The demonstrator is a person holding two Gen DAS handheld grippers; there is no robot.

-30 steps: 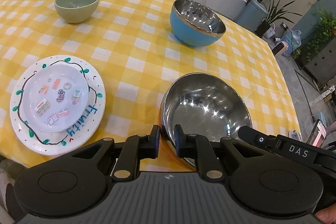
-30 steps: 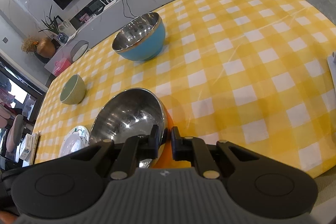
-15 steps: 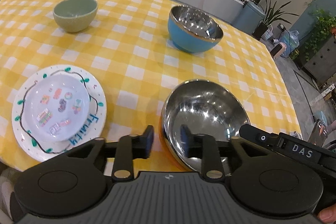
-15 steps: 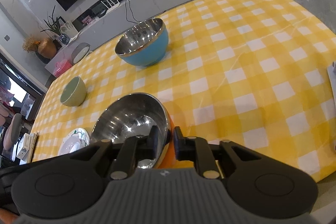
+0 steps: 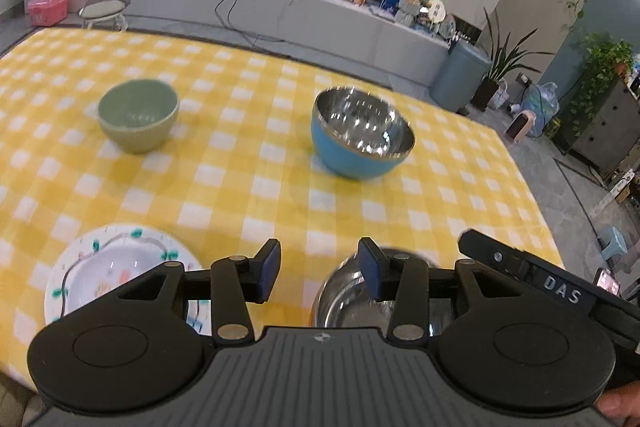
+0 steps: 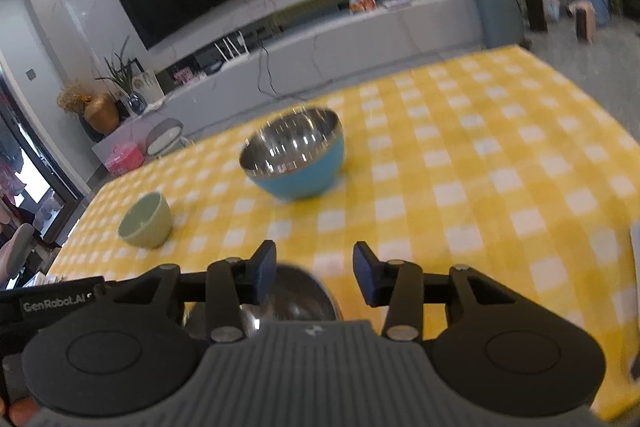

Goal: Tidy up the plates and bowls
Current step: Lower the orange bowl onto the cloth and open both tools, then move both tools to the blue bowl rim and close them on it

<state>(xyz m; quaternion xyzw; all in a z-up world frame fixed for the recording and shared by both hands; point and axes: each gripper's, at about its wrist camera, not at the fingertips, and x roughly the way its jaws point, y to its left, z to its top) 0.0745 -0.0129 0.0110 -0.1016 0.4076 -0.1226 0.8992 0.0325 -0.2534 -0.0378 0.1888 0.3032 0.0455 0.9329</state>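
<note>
From my left tool (image 5: 318, 269), jaws just opened and empty, the steel bowl (image 5: 352, 301) sits released on the surface (image 5: 248, 163) below; the stacked plates (image 5: 108, 271) lie left, the green bowl (image 5: 138, 115) and blue bowl (image 5: 362, 139) beyond. From my right tool (image 6: 314, 273), also just opened and empty, the same steel bowl (image 6: 296, 297) rests beneath, probably set there for nesting.
</note>
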